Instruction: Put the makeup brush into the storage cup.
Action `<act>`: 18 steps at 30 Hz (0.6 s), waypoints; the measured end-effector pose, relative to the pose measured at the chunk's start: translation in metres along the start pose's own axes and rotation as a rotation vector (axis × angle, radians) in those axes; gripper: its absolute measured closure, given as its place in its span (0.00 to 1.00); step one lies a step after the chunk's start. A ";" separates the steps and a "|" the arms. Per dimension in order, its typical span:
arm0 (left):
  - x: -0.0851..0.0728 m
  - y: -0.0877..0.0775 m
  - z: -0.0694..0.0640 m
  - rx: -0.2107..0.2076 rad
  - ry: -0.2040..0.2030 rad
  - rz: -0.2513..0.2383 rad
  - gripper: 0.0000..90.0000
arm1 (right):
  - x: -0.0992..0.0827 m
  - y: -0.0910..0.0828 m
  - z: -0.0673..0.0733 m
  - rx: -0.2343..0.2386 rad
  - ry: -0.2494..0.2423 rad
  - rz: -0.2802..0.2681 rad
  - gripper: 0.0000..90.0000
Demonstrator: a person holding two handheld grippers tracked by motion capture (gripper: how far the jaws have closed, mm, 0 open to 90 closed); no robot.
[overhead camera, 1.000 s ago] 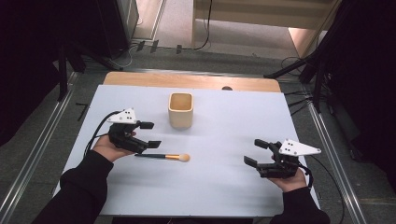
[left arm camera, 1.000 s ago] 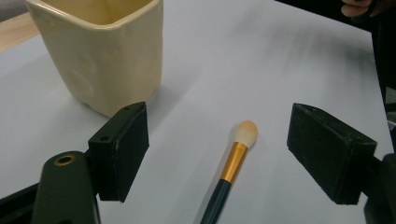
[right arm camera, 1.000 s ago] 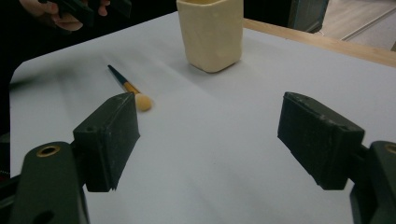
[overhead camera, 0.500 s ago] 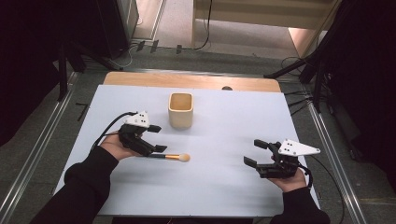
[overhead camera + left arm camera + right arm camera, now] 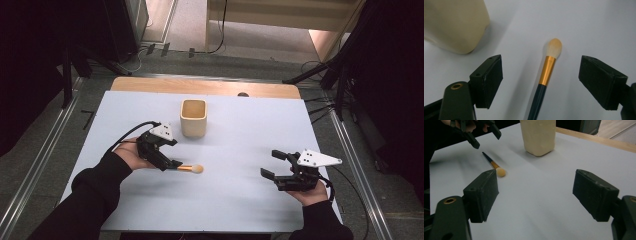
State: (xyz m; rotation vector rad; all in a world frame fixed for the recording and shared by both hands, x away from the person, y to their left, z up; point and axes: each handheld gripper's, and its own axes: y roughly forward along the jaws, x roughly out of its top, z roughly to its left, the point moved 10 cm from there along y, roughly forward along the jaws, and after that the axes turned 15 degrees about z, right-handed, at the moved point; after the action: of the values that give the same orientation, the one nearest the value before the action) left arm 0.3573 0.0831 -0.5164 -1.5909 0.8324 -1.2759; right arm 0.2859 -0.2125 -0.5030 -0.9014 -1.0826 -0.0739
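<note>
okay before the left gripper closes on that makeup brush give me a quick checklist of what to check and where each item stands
1. Left gripper open: ok, jaws stand wide apart.
2. Dark-handled makeup brush with gold ferrule and pale orange bristle tip between the jaws: ok, roughly centred in the left gripper view.
3. Brush flat on the white table sheet: ok, casting a close shadow.
4. Cream rounded-square cup apart from the brush: ok, it stands upright beyond it, not touching.
5. Right gripper out of the way: ok, open and far to the right side.
6. Jaws low enough to grip the handle: cannot tell.
</note>
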 end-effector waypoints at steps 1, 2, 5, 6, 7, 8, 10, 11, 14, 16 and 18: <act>0.000 0.000 0.000 0.000 0.000 0.000 0.22 | 0.000 0.000 0.000 0.000 0.000 0.000 0.24; 0.000 0.001 0.000 -0.001 0.000 0.011 0.22 | 0.000 0.000 0.000 0.007 0.008 -0.003 0.24; 0.000 0.002 -0.001 0.004 0.011 0.045 0.21 | 0.000 -0.001 -0.001 0.005 0.014 -0.002 0.24; 0.001 0.003 -0.001 0.006 0.013 0.049 0.21 | 0.000 -0.001 -0.001 0.005 0.013 -0.003 0.24; 0.001 0.003 -0.001 0.006 0.011 0.053 0.20 | 0.000 -0.001 -0.001 0.005 0.013 -0.002 0.24; 0.001 0.004 -0.002 0.001 0.011 0.063 0.20 | 0.000 -0.001 -0.001 0.004 0.010 -0.004 0.24; 0.001 0.005 -0.002 0.005 0.015 0.079 0.19 | 0.000 0.000 0.000 0.002 0.003 0.001 0.24; 0.000 0.005 -0.002 0.005 0.017 0.090 0.19 | 0.000 0.000 0.000 0.002 0.004 0.003 0.24; -0.001 0.008 -0.002 0.021 0.031 0.134 0.18 | -0.001 0.001 0.000 0.005 0.002 0.006 0.24; -0.002 0.009 -0.003 0.022 0.041 0.158 0.18 | -0.001 0.001 0.000 0.004 0.002 0.007 0.24; -0.003 0.011 -0.003 0.024 0.051 0.187 0.19 | -0.001 0.001 0.000 0.005 0.002 0.009 0.24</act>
State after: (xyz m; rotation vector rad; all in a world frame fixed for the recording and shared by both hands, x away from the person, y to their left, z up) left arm 0.3542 0.0807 -0.5275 -1.4305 0.9705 -1.1922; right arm 0.2857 -0.2121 -0.5044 -0.9014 -1.0764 -0.0652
